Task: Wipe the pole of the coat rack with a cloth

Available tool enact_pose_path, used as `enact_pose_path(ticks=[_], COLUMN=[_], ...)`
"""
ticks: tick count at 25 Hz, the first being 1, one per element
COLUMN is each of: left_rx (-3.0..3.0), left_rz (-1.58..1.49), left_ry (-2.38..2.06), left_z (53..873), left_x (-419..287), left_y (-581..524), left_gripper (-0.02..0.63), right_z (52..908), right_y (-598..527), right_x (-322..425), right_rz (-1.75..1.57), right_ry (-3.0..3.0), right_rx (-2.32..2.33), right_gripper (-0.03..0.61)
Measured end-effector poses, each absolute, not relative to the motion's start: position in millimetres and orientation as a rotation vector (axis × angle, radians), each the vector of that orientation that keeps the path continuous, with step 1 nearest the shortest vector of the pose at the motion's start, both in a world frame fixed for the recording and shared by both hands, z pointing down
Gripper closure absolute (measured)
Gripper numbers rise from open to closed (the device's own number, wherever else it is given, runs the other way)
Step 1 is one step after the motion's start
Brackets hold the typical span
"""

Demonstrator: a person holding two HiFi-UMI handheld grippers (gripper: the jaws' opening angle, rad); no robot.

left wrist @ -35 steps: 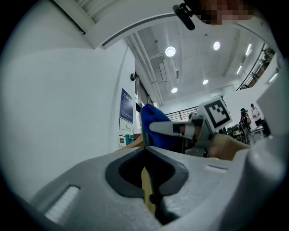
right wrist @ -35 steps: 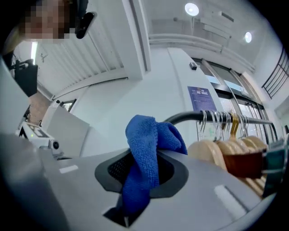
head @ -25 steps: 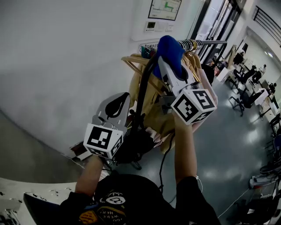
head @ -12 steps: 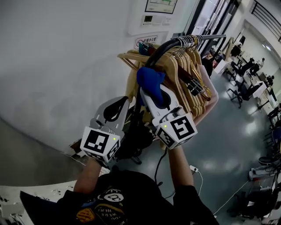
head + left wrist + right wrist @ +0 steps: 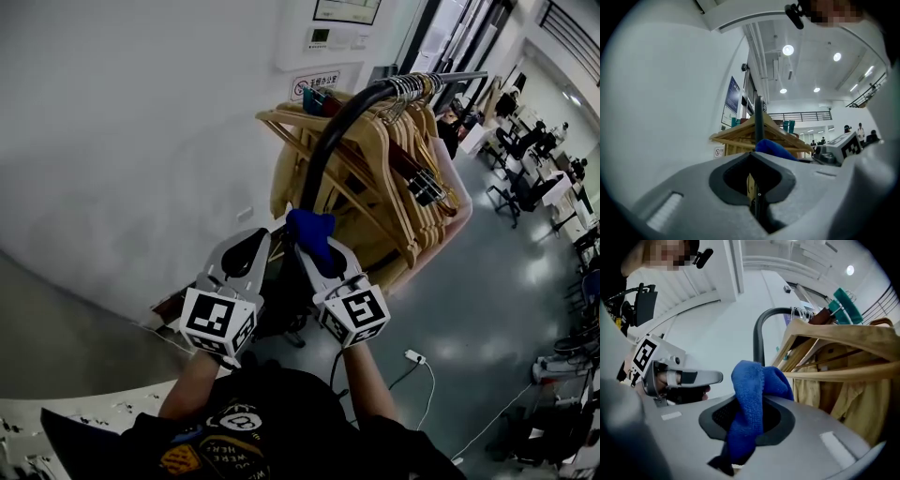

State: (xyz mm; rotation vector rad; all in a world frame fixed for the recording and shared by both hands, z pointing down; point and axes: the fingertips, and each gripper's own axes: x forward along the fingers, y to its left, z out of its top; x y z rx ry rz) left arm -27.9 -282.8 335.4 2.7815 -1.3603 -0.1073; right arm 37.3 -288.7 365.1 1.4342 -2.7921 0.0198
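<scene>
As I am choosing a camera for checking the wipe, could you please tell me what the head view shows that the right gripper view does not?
Only the head view: the right claw and left claw side by side at the pole, the right claw's marker cube, the grey floor and a white power strip on it. Only the right gripper view: the right claw's jaws, seen close, shut on the blue cloth. Both: the cloth, the black pole, the wooden hangers and the left claw.
</scene>
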Motion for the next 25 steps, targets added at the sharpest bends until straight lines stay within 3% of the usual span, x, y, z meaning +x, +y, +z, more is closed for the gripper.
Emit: enact_pose_path(ticks=[25], left_rx=[2.778], left_rz=[0.053], left_ry=[-1.273], left_z=[398], left_x=[-5], left_y=[-237], left_gripper=[0.609], right_z=[406], right_y=[-218], right_x=[76], right_rz=[0.195], right_ry=[-2.741], right_rx=[1.61], right_gripper=[0.5])
